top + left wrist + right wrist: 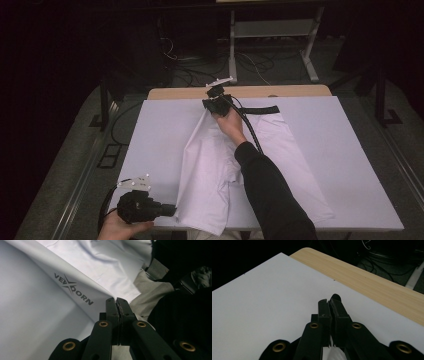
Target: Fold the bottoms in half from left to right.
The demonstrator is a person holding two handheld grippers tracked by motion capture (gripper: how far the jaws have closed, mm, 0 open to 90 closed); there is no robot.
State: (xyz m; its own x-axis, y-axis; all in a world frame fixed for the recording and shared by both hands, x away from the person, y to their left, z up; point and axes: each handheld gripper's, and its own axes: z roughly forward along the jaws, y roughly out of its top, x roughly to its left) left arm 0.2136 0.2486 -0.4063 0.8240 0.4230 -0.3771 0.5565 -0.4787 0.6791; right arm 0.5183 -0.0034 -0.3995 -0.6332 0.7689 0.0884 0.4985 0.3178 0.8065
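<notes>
With both sets of fingers clenched on the white trousers (215,165) lying along the bench (350,150), left gripper (117,301) at the near hem, right gripper (212,106) at the far end, I judge the next move is folding them over

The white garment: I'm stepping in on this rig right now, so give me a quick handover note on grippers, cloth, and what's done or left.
Left gripper: shut on the white garment at its near-left hem, beside the printed logo.
Right gripper: shut on the garment's far end, near the black waistband; a sliver of white cloth shows between its jaws.
Garment: lies lengthwise on the white table cover, left part bunched and creased, near edge hanging over the table's front.
Done: both ends gripped.
Left: probably lift, spread or fold the garment flat; no fold finished yet.
</notes>
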